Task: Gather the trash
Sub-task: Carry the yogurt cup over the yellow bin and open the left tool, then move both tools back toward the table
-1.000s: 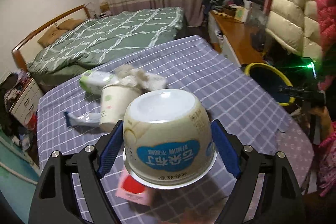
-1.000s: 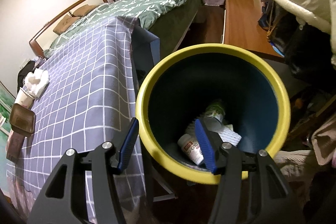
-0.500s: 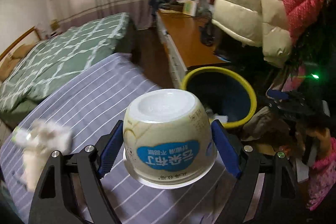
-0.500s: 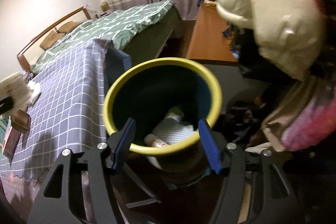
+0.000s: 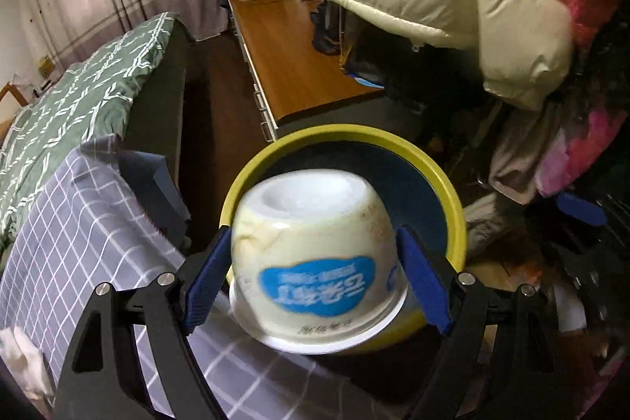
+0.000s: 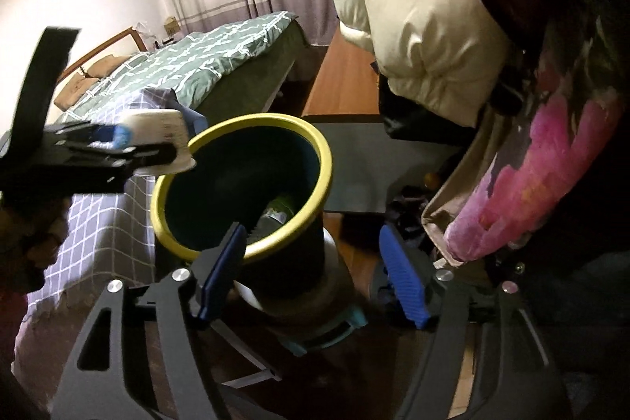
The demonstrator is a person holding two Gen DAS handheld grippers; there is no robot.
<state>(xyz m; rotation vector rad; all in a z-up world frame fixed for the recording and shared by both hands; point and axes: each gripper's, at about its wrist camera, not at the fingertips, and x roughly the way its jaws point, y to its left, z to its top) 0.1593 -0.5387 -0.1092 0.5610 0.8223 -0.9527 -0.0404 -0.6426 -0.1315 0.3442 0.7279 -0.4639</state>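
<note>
Let the cream plastic pudding cup with the blue oval label (image 5: 315, 274) go only once it sits fully over the mouth of the yellow-rimmed dark blue bin (image 5: 453, 207); from your right wrist view it hangs at the near rim, not yet over the middle. Your left gripper (image 5: 315, 278) has just been spreading its jaws with the cup between them; the blue pads stand right at its sides, though I can't tell whether they press. Carry it a little further ahead, then spread wide. Your right gripper (image 6: 311, 274) is empty, its jaws have just been widening, and it hangs beside the bin's wall. The cup is upside down, its white flanged rim towards you and its wall stained yellowish.
</note>
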